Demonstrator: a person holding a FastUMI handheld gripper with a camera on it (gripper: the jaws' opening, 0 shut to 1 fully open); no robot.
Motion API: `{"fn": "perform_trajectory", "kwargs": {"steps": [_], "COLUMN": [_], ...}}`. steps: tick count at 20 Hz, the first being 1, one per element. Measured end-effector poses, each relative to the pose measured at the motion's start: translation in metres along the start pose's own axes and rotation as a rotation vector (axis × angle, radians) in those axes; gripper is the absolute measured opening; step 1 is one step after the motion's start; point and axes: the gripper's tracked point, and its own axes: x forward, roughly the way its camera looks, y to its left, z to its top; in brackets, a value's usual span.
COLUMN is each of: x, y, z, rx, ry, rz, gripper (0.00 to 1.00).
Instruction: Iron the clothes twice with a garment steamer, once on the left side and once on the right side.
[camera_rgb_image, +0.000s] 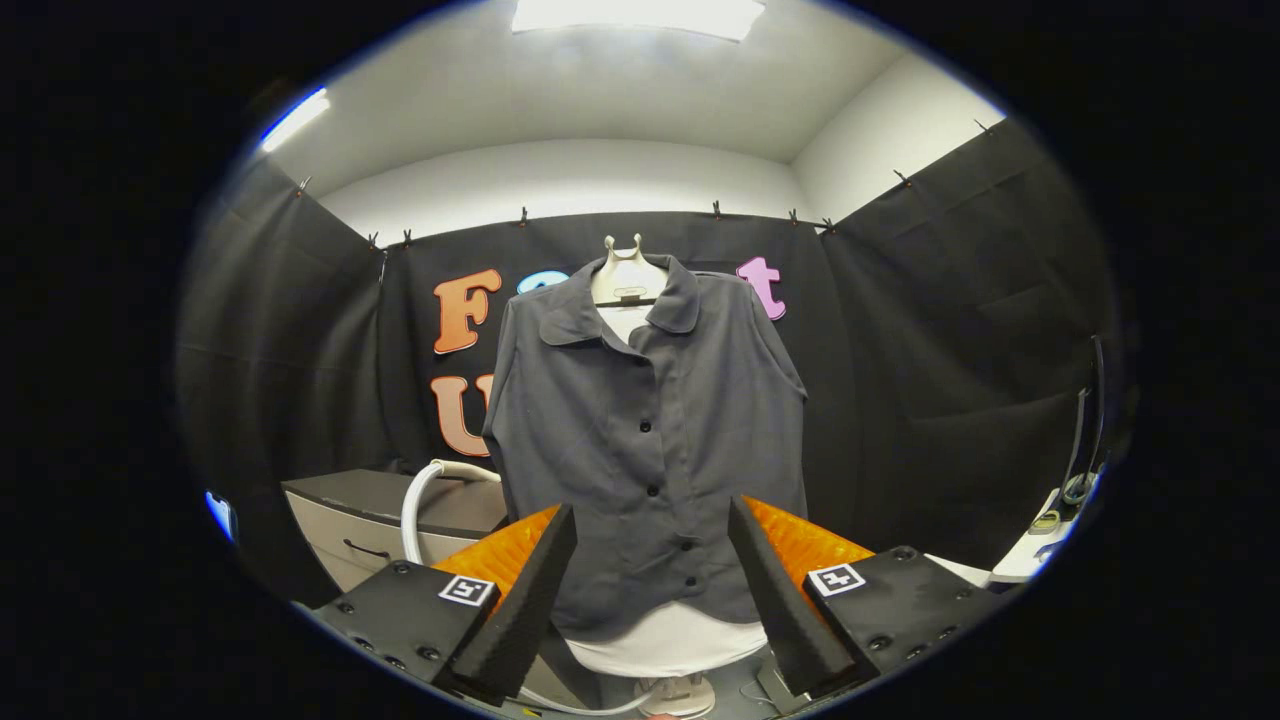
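Observation:
A dark grey button-up shirt (650, 440) hangs on a white mannequin torso (628, 282) straight ahead, beyond my fingers. The torso's white lower part (680, 640) shows below the shirt hem, between my fingers. My gripper (652, 520) is open, with nothing between its fingers, and faces the shirt's lower front. A white hose (420, 500) curves up just left of the shirt, over a cabinet; the steamer head itself I cannot make out.
A grey cabinet (370, 530) with a dark top stands left of the mannequin. A white table edge (1030, 555) with small items and an upright thin stand (1085, 440) sits at the right. The mannequin's base (680, 695) and cables lie on the floor.

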Motion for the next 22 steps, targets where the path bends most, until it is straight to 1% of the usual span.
{"fn": "perform_trajectory", "kwargs": {"steps": [10,15,22], "x": [-0.011,-0.017,-0.021], "y": [0.002,0.000,0.008], "z": [0.002,0.006,0.014], "rx": [-0.003,-0.022,-0.045], "ry": [-0.001,-0.008,-0.021], "rz": [0.002,-0.011,0.006], "gripper": [0.98,0.98,0.98]}}
